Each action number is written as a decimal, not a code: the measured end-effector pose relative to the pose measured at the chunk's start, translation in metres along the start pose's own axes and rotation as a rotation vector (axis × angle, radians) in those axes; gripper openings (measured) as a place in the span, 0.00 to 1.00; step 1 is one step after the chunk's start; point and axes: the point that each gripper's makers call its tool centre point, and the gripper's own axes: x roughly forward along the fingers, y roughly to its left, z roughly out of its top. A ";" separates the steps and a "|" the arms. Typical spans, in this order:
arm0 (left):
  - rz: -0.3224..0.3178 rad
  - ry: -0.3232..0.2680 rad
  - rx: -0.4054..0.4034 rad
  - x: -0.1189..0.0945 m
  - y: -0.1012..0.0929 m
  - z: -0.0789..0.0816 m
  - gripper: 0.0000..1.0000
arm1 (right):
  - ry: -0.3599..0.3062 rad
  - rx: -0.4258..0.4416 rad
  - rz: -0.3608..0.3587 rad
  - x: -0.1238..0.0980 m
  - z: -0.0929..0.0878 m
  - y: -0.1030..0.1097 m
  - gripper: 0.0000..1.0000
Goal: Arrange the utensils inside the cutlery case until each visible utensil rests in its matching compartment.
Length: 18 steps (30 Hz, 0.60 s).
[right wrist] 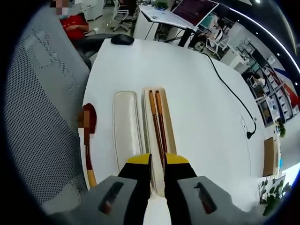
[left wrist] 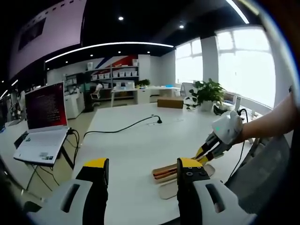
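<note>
Case: your cream cutlery case [right wrist: 164, 122] lies open near the worktop [right wrist: 206, 93] edge, chopsticks [right wrist: 157, 119] inside, lid [right wrist: 126, 126] beside.
Spoon: [right wrist: 88, 136] at the edge.
Right fingers [right wrist: 157, 161]: nearly closed over the chopstick ends; grip unclear.
Left fingers [left wrist: 143, 164]: spread, empty.

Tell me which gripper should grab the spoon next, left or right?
Right, probably. The right gripper sits directly over the case holding the chopsticks, with the spoon lying just beside it. The left gripper hangs back from the case, jaws wide.
</note>
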 end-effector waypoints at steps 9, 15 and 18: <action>-0.001 0.002 0.002 0.000 0.000 0.000 0.60 | -0.026 0.017 0.026 -0.009 0.008 0.012 0.06; -0.004 0.003 0.004 0.000 -0.001 0.000 0.60 | -0.044 0.027 0.045 -0.016 0.012 0.021 0.06; -0.004 0.003 0.005 0.000 -0.001 0.000 0.60 | -0.046 0.034 0.052 -0.018 0.011 0.024 0.06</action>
